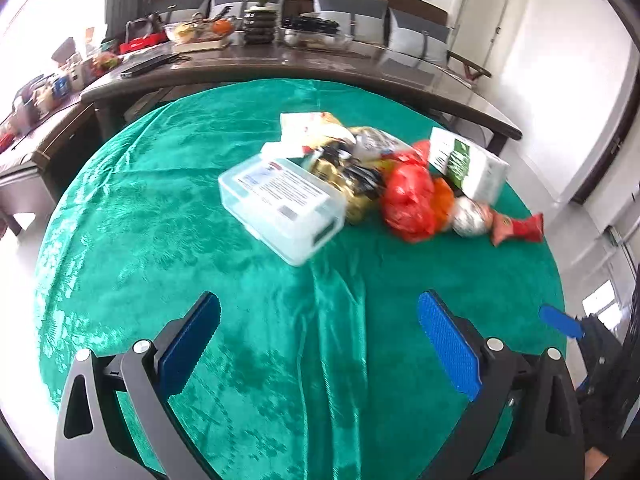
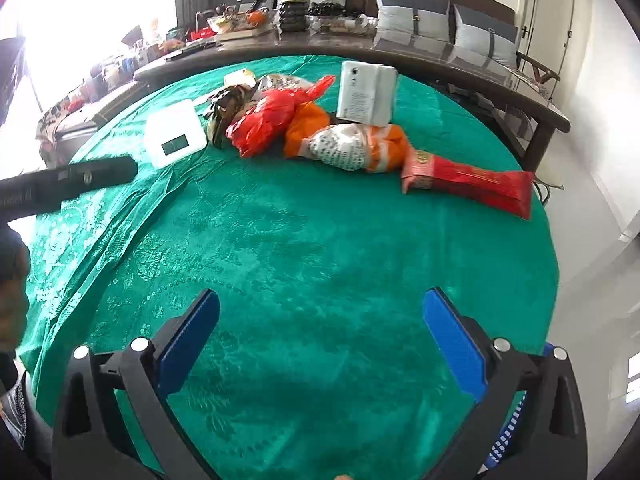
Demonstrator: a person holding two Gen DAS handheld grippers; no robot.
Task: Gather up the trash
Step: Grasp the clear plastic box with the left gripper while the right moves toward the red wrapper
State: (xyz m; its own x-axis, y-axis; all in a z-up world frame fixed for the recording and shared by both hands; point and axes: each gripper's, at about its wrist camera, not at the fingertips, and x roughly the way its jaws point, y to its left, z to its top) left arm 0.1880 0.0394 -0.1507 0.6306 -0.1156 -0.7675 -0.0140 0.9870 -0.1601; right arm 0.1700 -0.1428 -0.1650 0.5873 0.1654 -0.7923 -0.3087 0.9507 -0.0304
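Trash lies in a row across the far half of a round green-clothed table [image 1: 200, 208]. In the left wrist view: a clear plastic box [image 1: 282, 204], a gold and black wrapper [image 1: 348, 176], a red plastic bag [image 1: 408, 200], a white and green carton [image 1: 468, 164], a red snack packet [image 1: 516, 228]. In the right wrist view: the box [image 2: 174, 136], red bag [image 2: 272, 120], orange and white bag [image 2: 352, 146], white carton [image 2: 366, 94], red snack packet [image 2: 468, 186]. My left gripper [image 1: 320, 332] is open and empty above bare cloth. My right gripper [image 2: 320, 334] is open and empty too.
A long dark counter [image 1: 320, 62] curves behind the table with bowls, a potted plant [image 1: 262, 4] and clutter. Cushioned seats stand beyond it. A blue basket edge [image 2: 508, 432] shows at the lower right in the right wrist view. The left gripper's body [image 2: 68, 184] juts in from the left.
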